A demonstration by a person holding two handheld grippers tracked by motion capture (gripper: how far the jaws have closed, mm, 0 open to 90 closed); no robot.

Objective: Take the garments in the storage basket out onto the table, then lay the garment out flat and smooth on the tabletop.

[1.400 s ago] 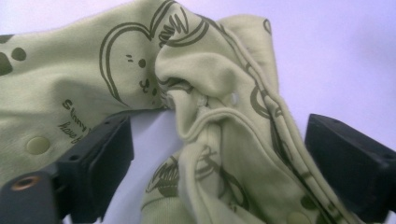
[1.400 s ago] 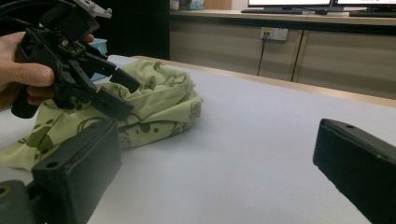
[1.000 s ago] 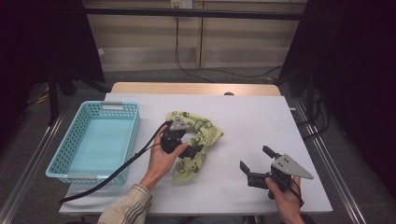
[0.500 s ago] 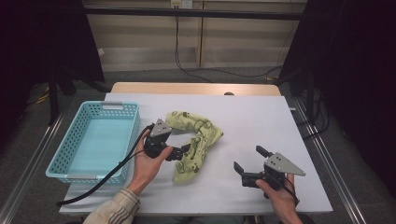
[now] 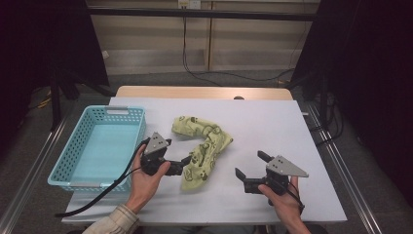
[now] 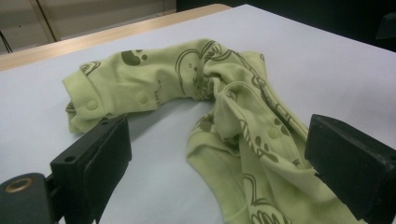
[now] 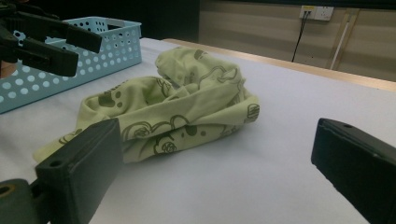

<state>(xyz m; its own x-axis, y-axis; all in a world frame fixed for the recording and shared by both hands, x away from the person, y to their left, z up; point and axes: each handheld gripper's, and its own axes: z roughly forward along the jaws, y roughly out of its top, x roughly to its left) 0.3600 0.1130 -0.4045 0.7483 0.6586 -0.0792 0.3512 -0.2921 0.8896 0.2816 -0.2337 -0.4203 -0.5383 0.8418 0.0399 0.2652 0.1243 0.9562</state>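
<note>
— At the near edge of the tabletop (image 5: 272, 122), noticing the left tongs (image 5: 182, 165) drawn back toward the left?

— Yes. A second ago planted right on the green garment (image 5: 207, 146); now sitting just left of its nearer fold, tips barely short of the cloth. Wide open, holding nothing.

— And lower right?

— Same story for the right tongs (image 5: 252, 165): spread wide, empty, hovering by the front edge, well apart from the cloth. Slid a little leftward and nearer since a second ago, nothing more.

— Any shift in the garment itself?

— Hardly. Lies crumpled in an arch mid-tabletop, one end toward the far side, the other trailing toward the near edge, with snaps showing in the left gripper view. Not lifted, not carried.

— Meaning for the job?

— Reads like a release or a missed pinch, then a re-aim. Looks lined up again, with the nearer fold framed between the open left jaws.

— Farther off?

— Beyond the left hand, the blue basket (image 5: 124, 110), empty, along the left edge and apart from the cloth. Probably the destination, so nothing achieved yet. Calls for a fresh close on the fold, a lift, then a carry leftward.
</note>
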